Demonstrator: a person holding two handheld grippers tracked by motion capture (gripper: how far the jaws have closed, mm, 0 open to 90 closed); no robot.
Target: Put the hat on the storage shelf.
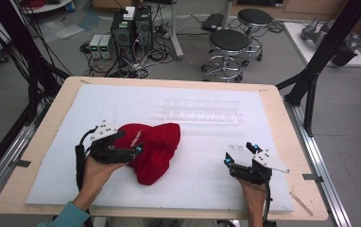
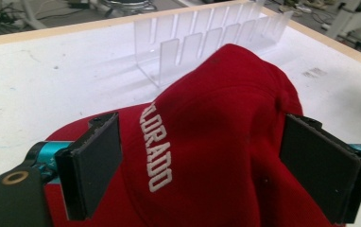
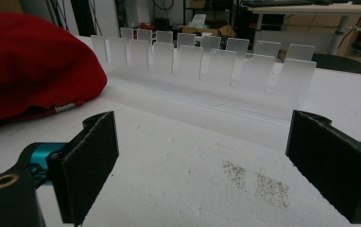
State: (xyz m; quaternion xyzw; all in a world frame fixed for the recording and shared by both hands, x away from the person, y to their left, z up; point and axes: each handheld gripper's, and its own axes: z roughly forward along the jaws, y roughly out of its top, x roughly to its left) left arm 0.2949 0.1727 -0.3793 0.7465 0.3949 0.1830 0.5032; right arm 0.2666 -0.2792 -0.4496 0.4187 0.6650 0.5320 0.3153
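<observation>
A red cap [image 1: 151, 150] with white lettering lies on the white foam sheet [image 1: 207, 184], its crown between the spread jaws of the left gripper [image 2: 207, 165], which straddle it without clamping. Beyond the cap stands a clear slotted acrylic rack [image 1: 202, 110]. Well to the right, the right gripper [image 3: 202, 175] rests low over bare foam, jaws wide apart and holding nothing, the rack straight ahead of it.
</observation>
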